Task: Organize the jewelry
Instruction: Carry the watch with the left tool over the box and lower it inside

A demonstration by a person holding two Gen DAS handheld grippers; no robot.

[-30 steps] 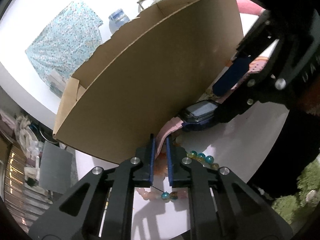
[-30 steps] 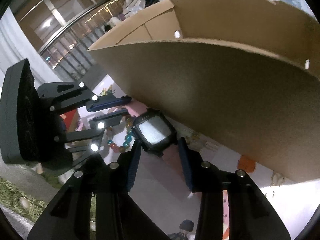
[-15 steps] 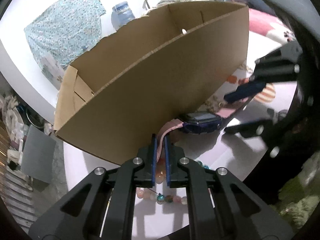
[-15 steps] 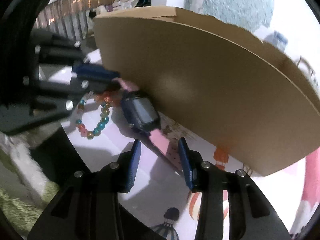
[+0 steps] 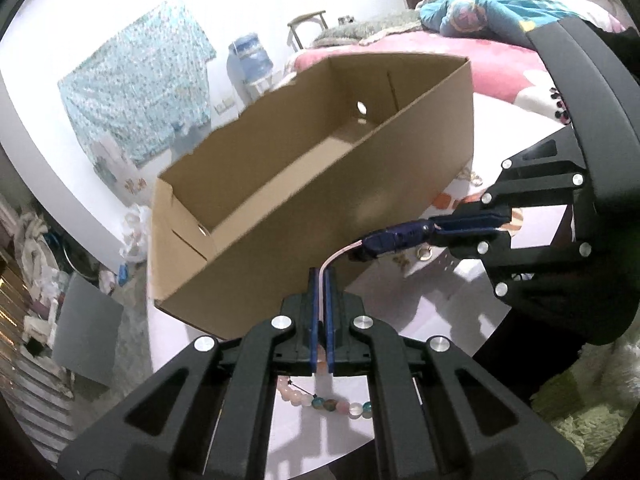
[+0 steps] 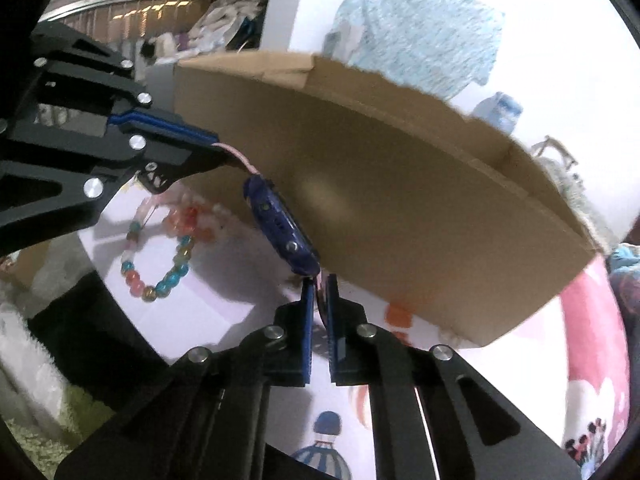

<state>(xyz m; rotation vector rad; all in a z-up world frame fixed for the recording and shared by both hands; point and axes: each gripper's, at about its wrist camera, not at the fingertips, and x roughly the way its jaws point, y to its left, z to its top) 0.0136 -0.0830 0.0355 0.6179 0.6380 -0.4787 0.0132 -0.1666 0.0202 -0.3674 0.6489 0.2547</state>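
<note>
Smartwatch [image 5: 394,240], light, its pink strap limp, is held by both strap ends, left gripper [image 5: 319,280] and right gripper [image 6: 319,286] jaws clamped there.

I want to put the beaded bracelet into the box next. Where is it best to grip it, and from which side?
Probably from above, at the open side of the loop. The beaded bracelet lies flat on the table as an open ring, so one finger can go inside and one outside, pinching across a bead or two. Its far side lies close to the cardboard box, so the near side looks freer.
</note>
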